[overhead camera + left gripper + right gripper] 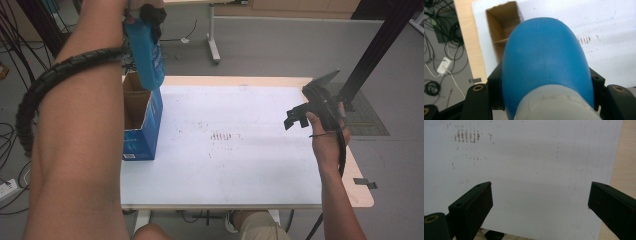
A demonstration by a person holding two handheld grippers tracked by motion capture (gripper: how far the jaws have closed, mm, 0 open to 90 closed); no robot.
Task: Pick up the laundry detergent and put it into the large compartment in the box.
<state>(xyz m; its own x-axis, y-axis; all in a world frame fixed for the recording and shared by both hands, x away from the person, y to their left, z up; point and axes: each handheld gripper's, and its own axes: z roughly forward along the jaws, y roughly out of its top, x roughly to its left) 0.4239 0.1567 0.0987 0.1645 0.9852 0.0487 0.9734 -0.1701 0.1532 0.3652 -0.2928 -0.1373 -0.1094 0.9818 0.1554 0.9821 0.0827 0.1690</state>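
Note:
A blue bottle [148, 56] hangs bottom-down over the open blue cardboard box [141, 117] at the table's left. My left gripper [150, 17] is shut on the bottle near its pale cap end, high above the box. In the left gripper view the blue bottle [546, 60] bulges between the two black jaws, with the open cardboard box [502, 32] below it. My right gripper [299, 116] hovers over the table's right side, open and holding nothing. The right gripper view has my right gripper [540, 202] with its jaws spread wide over the white table sheet [536, 165].
The white table top [240, 150] carries a patch of small brown marks [221, 136] near its middle. A black frame post [380, 45] rises at the right. Cables [10, 130] lie on the floor at the left.

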